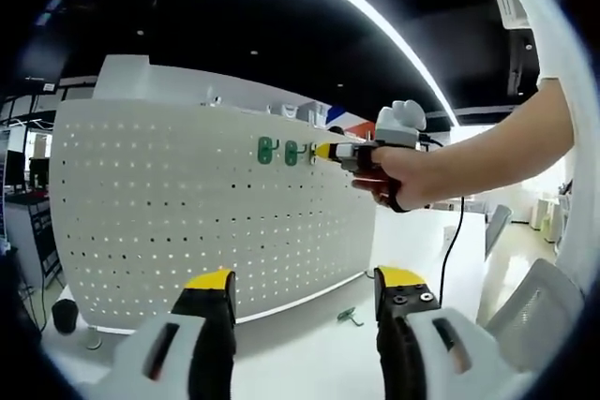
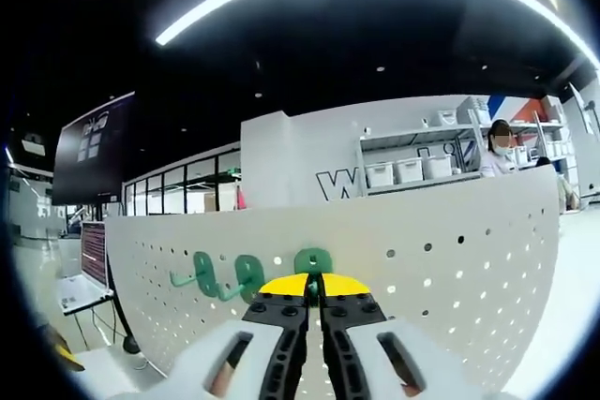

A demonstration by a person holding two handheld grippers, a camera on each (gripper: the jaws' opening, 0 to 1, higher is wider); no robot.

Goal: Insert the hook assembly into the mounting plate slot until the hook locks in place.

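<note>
A green hook (image 2: 312, 260) sits against the upper part of the white perforated mounting plate (image 2: 469, 250), third in a row beside two other green hooks (image 2: 225, 276) already hanging there. The right gripper (image 2: 314, 284) meets it at the board face, its yellow-tipped jaws pressed nearly together on the hook's base. In the left gripper view a person's hand (image 1: 408, 175) holds that gripper level, forearm reaching in from the right with the wrist straight. The left gripper (image 1: 305, 280) hangs back low before the plate, jaws spread wide with nothing between them. A spare green hook (image 1: 349, 316) lies on the white table (image 1: 309, 362) near the plate's foot.
</note>
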